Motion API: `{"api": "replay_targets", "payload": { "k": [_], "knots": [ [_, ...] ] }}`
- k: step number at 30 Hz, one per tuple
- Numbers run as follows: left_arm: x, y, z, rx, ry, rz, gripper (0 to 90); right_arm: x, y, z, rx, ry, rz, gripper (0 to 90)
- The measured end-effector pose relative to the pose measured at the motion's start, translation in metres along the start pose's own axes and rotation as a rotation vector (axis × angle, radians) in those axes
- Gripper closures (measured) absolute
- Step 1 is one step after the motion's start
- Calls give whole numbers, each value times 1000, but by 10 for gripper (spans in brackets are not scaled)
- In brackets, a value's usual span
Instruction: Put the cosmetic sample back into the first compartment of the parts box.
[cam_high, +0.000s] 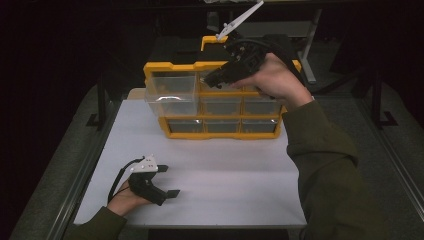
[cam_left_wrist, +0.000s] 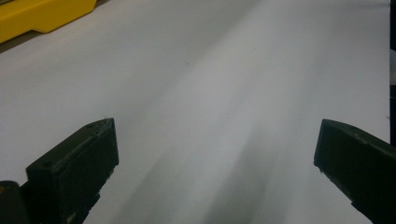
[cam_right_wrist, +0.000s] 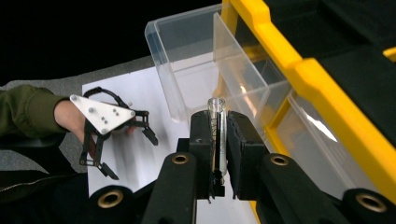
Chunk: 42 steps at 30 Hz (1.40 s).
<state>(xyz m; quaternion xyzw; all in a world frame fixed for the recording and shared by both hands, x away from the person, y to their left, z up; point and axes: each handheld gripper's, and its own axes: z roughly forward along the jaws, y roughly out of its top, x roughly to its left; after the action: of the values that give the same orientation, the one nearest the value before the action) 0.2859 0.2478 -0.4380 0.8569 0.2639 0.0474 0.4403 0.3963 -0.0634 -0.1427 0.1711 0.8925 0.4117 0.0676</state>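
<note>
Right gripper (cam_right_wrist: 218, 154) carries a small clear tube (cam_right_wrist: 217, 135), pinched upright between its two black jaws, open mouth uppermost; jaws closed snug on the glass, nothing else in the grip. In the high view we see this gripper (cam_high: 210, 80) up against the front of the yellow drawer cabinet (cam_high: 172, 66), at about 12 o'clock on the white table (cam_high: 225, 170), level with the top row of clear drawers.

One drawer, the top left one (cam_high: 167, 95), stands pulled out toward us; from the right gripper view the open drawer (cam_right_wrist: 187, 60) lies just beyond the tube at roughly 11 o'clock, with a clear divider wall inside it; we can make out no contents.

Left gripper (cam_high: 167, 181) rests low on the table at about 7 o'clock, well apart from the cabinet; its jaws stand wide open over bare white surface, holding nothing; the left gripper view confirms the gap, with a yellow corner of the cabinet (cam_left_wrist: 42, 16) at 10 o'clock.

Our reading: the carry step is in hand, tube brought up to the open drawer, not yet dropped in. The next move, as we judge it, calls for shifting the tube over the drawer's rim, lowering or tilting it into one compartment clear of the divider, then easing the jaws apart; the left gripper may be wanted to push the drawer shut.
</note>
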Motion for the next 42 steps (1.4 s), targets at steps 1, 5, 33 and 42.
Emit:
{"api": "replay_targets", "payload": {
  "k": [1,5,33,42],
  "knots": [
    [0,0,0,1,1,2,0,0,2,0,1,0,-1,800],
    [1,0,-1,7,2,8,0,-1,10,1,-3,4,0,800],
    [1,1,-1,4,-5,11,0,6,61,67,91,31,-30,798],
    [0,1,-2,5,-6,16,0,1,58,86,145,42,-26,759]
  ]
}}
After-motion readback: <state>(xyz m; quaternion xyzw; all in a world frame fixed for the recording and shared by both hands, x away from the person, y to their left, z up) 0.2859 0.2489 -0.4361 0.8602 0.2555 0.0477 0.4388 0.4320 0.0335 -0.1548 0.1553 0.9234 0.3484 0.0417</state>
